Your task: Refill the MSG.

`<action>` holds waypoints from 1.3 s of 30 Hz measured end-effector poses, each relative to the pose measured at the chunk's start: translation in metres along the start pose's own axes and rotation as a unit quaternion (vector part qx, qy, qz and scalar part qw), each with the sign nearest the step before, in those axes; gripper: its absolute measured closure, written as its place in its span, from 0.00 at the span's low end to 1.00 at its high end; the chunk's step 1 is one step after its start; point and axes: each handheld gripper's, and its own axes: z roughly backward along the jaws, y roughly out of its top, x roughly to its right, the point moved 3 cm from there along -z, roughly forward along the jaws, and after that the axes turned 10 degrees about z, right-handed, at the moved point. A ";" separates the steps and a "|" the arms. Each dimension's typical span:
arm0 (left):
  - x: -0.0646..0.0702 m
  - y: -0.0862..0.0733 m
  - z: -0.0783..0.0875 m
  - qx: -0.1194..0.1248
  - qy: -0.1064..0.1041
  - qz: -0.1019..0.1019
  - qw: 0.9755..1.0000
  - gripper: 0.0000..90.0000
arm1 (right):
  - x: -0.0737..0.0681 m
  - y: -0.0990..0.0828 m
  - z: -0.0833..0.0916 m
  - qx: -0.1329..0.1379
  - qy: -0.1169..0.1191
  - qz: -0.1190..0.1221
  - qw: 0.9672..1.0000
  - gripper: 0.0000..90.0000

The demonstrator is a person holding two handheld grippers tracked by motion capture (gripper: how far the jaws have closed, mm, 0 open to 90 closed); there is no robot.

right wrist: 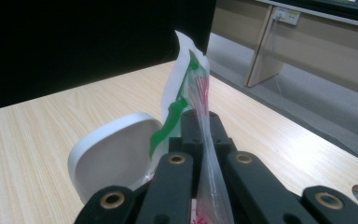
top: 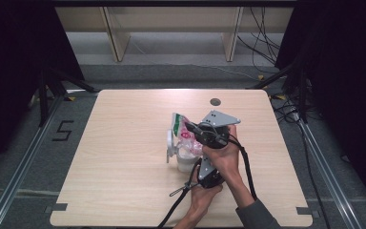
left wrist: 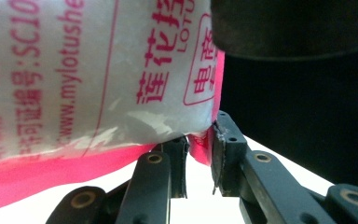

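High view puts my work a little right of centre on the pale wooden table: a soft white plastic bag printed in pink and red lettering with a green strip at its top, held between both tools above a white rounded container whose open lid stands up at about nine o'clock from it. My right gripper sits at the twelve o'clock end of the pair, jaws fully closed on the thin upper film of the bag; in the right gripper view the film rises pinched between the black jaws, the white lid just behind it at about ten o'clock. My left gripper, at the six o'clock end, has its jaws nearly closed on a lower pink corner of the bag, as its own view shows, with the printed white body bulging above. I judge the bag holds a white powder or grain, though its contents are not plainly visible, and I cannot tell what the container holds. The risks I see: the slick film slipping from a narrow pinch, the bag tipping so contents miss the container's mouth, or the bag knocking the lid or the light container over.
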 end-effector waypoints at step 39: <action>0.001 0.000 0.001 -0.002 -0.003 0.001 1.000 0.86 | 0.000 -0.001 0.000 -0.008 0.010 0.004 1.000 1.00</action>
